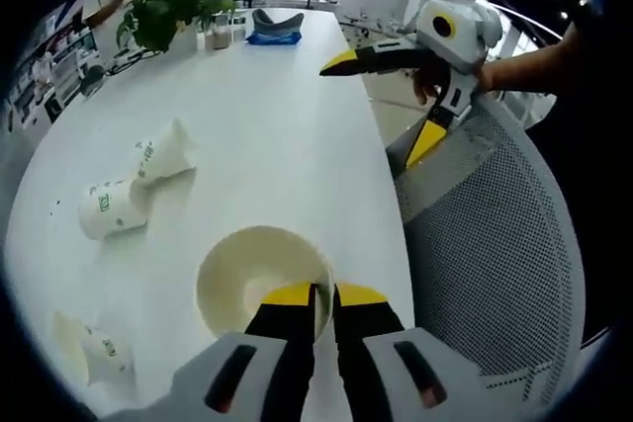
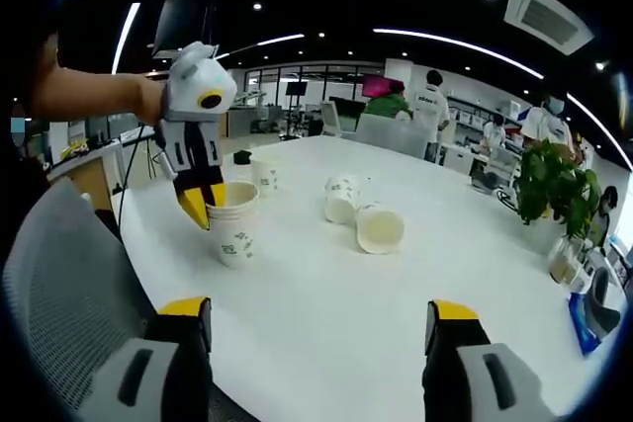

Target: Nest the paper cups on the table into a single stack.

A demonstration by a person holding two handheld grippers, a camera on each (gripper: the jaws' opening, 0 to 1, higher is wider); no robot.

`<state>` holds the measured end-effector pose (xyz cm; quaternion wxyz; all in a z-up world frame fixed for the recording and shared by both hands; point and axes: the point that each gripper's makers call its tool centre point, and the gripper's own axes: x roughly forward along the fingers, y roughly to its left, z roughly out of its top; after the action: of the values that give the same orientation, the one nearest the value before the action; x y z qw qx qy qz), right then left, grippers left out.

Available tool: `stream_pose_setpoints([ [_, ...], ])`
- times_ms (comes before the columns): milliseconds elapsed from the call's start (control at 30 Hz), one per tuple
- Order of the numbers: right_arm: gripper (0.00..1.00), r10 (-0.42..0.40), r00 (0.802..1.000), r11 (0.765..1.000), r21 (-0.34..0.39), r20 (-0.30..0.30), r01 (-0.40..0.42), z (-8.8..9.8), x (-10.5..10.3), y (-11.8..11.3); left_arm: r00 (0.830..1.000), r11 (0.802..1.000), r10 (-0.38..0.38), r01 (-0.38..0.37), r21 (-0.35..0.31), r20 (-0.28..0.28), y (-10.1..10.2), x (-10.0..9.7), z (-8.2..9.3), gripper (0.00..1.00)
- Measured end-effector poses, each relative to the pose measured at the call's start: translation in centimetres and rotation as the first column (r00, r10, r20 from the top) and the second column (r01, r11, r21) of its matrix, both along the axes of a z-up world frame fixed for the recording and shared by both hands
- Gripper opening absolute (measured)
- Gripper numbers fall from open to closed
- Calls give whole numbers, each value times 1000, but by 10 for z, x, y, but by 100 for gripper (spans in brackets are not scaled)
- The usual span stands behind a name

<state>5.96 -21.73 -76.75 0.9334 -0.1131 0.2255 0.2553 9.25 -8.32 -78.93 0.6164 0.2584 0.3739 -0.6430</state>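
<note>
I am working over the white tabletop, and it is carrying all the paper cups. A mesh chair is standing just beside its edge, near me.

My left tongs are pinching the rim of an upright cup, one tip inside and one outside, pressed close together. I am holding it this way so that I can carry it and drop it into another cup. In the right gripper view the same cup is standing near the table edge.

My right tongs are spread wide and are holding nothing; I judge they are waiting to take a next cup.

Two cups are lying on their sides, touching each other, further in. One more cup is lying near the close edge.
</note>
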Motion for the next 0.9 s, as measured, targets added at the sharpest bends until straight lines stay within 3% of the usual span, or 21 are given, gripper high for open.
stream_pose_setpoints([
  [533, 90, 1, 1000, 1000, -3, 2, -1, -2, 1, -3, 1000, 1000, 7, -7, -13, 26, -1, 5, 6, 5],
  [900, 90, -1, 1000, 1000, -2, 5, 1, -2, 1, -3, 998, 1000, 1, 0, -26, 60, 3, 10, 23, 7],
])
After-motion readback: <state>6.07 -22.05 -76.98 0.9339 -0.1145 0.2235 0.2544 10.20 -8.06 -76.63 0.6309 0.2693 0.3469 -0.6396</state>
